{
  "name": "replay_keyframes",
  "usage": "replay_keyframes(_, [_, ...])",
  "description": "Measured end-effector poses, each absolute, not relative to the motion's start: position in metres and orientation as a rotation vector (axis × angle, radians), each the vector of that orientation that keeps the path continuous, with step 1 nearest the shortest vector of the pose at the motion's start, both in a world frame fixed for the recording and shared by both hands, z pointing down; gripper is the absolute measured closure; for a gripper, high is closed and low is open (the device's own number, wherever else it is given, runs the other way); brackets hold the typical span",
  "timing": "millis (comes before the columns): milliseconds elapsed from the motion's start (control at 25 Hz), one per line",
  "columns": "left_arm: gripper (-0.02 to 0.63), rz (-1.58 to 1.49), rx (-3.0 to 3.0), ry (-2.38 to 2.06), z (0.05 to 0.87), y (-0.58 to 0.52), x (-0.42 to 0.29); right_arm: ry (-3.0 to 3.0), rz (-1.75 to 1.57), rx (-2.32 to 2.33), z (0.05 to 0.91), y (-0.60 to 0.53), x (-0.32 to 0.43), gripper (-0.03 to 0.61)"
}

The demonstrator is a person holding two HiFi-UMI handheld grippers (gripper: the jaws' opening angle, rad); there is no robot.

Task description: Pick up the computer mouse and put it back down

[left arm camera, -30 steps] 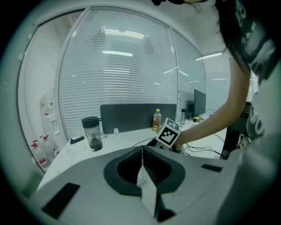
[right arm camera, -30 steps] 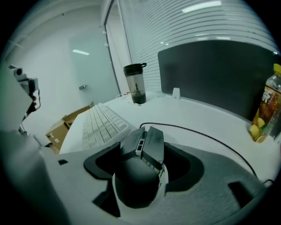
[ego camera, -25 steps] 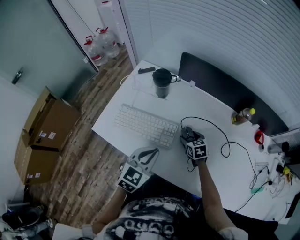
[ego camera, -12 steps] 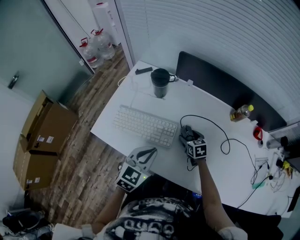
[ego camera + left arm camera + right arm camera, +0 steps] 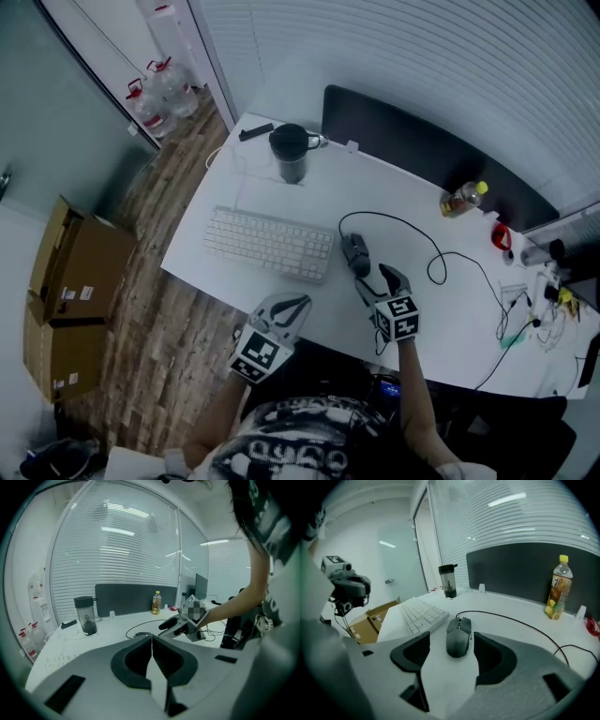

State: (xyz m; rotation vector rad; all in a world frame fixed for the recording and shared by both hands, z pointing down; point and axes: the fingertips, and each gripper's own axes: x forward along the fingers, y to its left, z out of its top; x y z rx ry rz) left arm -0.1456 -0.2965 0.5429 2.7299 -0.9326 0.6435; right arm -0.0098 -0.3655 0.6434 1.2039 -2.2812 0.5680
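Note:
The dark wired computer mouse [image 5: 355, 253] [image 5: 458, 637] lies flat on the white desk [image 5: 422, 309], right of the keyboard. My right gripper [image 5: 378, 280] [image 5: 452, 651] hovers just behind it, tips toward it. Its jaws stand wide and are closing a little. In the right gripper view the mouse's rear sits between the pads [image 5: 417, 651] with a gap on each side, so nothing is gripped. My left gripper [image 5: 288, 309] [image 5: 151, 641] is shut and empty, held off the desk's front edge, and it sees the right gripper [image 5: 174, 626] across the desk.
A white keyboard [image 5: 269, 244] lies left of the mouse. A dark tumbler [image 5: 290, 153] stands at the back left, a drink bottle [image 5: 459, 200] by the dark panel [image 5: 422, 155]. The mouse cable [image 5: 441, 267] loops right. Small clutter [image 5: 539, 291] sits far right; cardboard boxes [image 5: 70, 281] on the floor.
My right gripper has drawn back and up from the mouse, which stays on the desk. The left gripper has barely shifted. The head view has swung, so the desk sits further left.

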Motion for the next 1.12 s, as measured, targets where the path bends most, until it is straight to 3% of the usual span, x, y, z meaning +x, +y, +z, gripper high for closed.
replay_keyframes(400, [0.609,0.677,2.794,-0.818,0.549,-0.293,-0.107,-2.411,0.591,1.261,0.584,-0.298,-0.013,0.388])
replay_keyframes(1120, [0.609,0.629,2.821,-1.005,0.507,-0.168,-0.038,-2.593,0.483,1.224,0.527,-0.154,0.039,0.427])
